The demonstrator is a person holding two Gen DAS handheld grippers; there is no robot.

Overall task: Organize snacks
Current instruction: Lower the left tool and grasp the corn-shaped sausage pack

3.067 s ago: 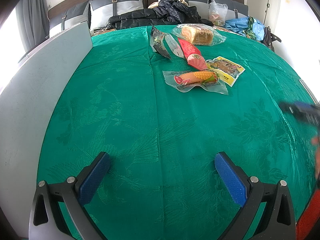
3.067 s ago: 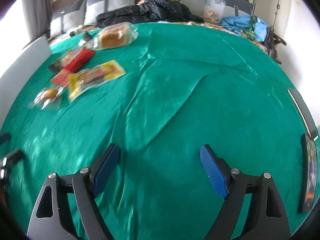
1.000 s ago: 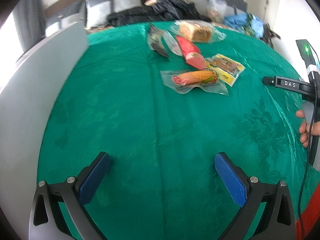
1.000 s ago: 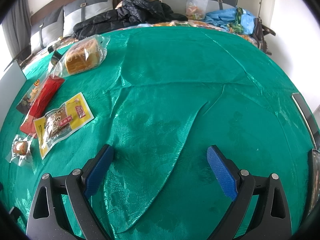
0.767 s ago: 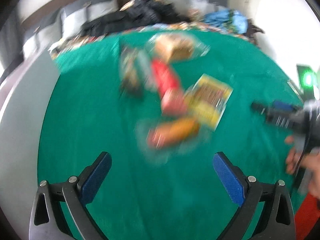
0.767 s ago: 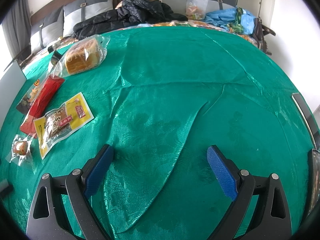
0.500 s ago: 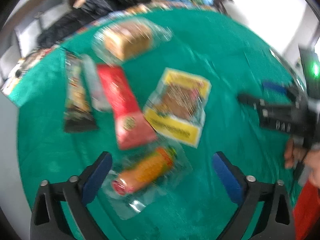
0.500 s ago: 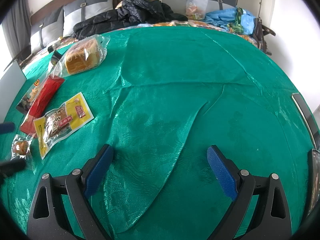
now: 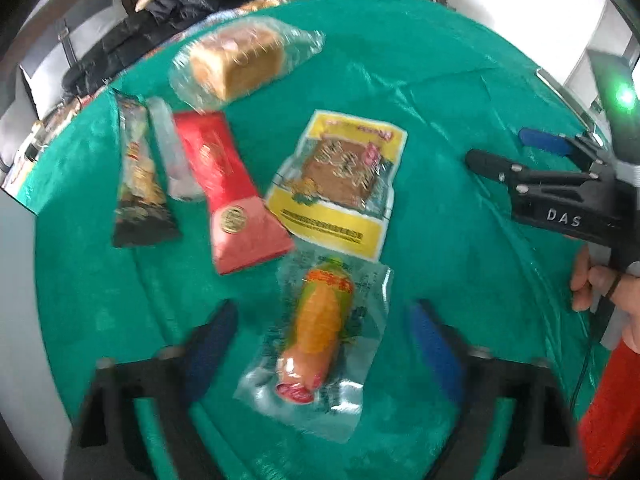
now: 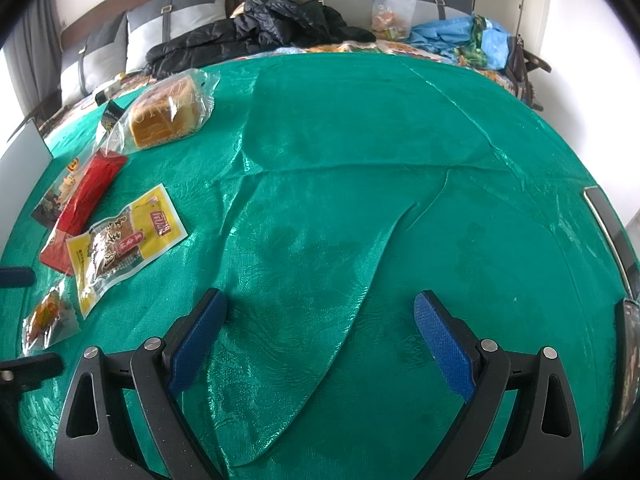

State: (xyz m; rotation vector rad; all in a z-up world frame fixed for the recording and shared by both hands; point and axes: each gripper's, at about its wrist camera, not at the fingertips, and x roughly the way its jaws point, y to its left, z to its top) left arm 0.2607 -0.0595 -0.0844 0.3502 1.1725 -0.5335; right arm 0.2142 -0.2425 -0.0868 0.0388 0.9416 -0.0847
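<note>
We've got the left gripper (image 9: 320,344) over the corn sausage pack (image 9: 318,344), which lies flat on the green cloth (image 9: 440,120) between jaws that have just been closing, not yet pinching. Best to go lower and grab the firm middle, not the crinkly film. Right gripper (image 10: 320,344) waits wide open, empty.

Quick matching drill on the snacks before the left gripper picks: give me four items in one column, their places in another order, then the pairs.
Items:
1. corn sausage pack
2. bread loaf
3. red packet
4. yellow packet

Places:
A. farthest from the left gripper
B. between the left gripper's blue pads, untouched
C. lying between the dark wrapper and the yellow packet
D. nearest the right gripper

Pairs: 1-B, 2-A, 3-C, 4-D
</note>
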